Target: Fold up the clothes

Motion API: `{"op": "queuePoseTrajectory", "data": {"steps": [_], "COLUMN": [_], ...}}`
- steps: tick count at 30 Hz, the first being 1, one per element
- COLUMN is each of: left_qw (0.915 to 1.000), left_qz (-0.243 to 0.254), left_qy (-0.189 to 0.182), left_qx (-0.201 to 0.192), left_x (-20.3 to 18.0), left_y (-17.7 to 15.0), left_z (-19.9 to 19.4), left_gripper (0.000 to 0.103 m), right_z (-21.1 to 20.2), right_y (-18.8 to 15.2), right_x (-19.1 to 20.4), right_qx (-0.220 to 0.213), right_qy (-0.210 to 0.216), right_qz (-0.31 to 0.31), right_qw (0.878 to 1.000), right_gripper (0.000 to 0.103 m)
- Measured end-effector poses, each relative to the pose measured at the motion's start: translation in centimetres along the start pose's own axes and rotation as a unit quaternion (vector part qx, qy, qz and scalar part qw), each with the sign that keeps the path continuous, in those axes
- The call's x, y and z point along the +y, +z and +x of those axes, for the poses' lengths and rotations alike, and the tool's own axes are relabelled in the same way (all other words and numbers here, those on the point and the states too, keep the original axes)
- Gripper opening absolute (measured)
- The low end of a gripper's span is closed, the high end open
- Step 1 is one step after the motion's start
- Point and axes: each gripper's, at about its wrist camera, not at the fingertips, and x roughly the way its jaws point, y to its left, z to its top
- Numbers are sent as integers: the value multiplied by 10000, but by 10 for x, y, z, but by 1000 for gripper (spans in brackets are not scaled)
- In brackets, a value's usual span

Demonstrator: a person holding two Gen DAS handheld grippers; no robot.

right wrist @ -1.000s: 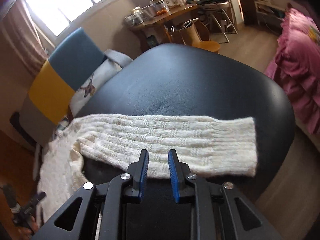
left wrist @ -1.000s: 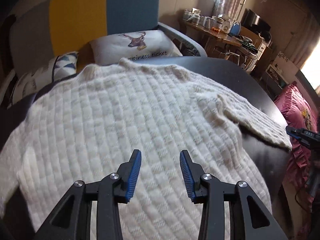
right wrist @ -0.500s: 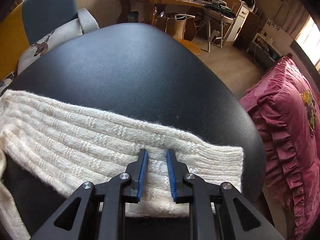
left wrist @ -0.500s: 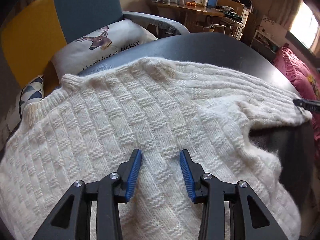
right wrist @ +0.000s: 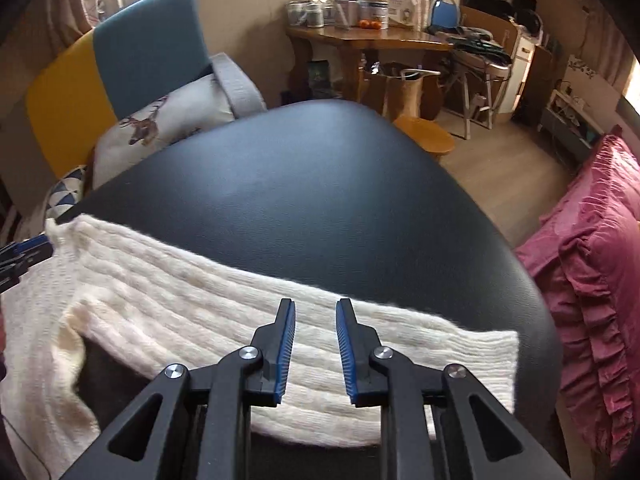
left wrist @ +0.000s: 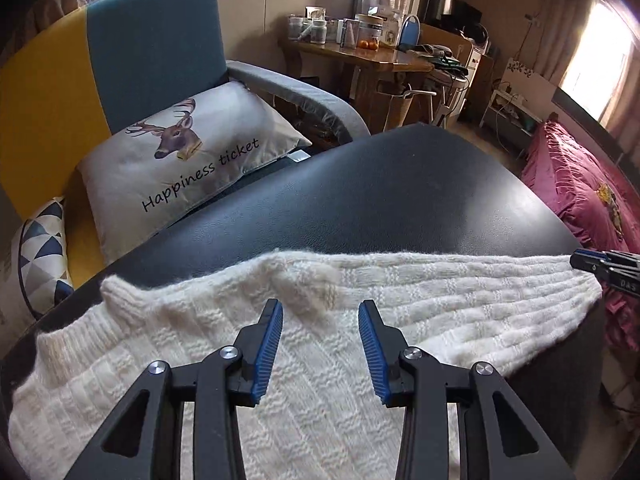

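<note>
Both claws are released: the left claw [left wrist: 320,320] hangs with jaws wide over the body of the cream sweater [left wrist: 304,392], and the right claw [right wrist: 315,320] over its sleeve [right wrist: 304,332], which stretches rightward across the near black surface [right wrist: 320,184].

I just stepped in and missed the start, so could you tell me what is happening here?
A person with two handheld grippers is folding a cream knit sweater spread on a black table. The left gripper hovers open over its body, near the collar. The right gripper is open over the outstretched sleeve. Neither holds fabric.
</note>
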Motion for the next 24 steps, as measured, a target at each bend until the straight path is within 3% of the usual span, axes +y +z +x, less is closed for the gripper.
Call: {"op": "queuePoseTrajectory", "data": {"steps": [2, 6, 8, 12, 19, 24], "left_qw": [9999, 9994, 9991, 9994, 9988, 9990], "left_qz": [87, 34, -86, -232, -443, -98], "left_qy": [-3, 194, 272, 235, 135, -403], "left_qx": [119, 282, 313, 141, -156, -172], "left_x": [-4, -3, -1, -1, -4, -26], "left_y": [6, 10, 10, 4, -8, -49], "left_z": [15, 48, 59, 42, 8, -32], "left_gripper": [38, 34, 36, 36, 35, 34], "right_z": [16, 55, 63, 69, 58, 25], "right_y": [2, 6, 9, 7, 10, -1], "right_x": [16, 17, 16, 19, 16, 17], "right_qx": [246, 589, 436, 145, 12, -25], "right_qy": [-6, -712, -915, -1095, -897, -423], "right_qz": [-128, -335, -401, -562, -498, -404], "right_qw": [9996, 9952, 9940, 9923, 9947, 9983], "right_gripper": [21, 21, 21, 21, 21, 21]}}
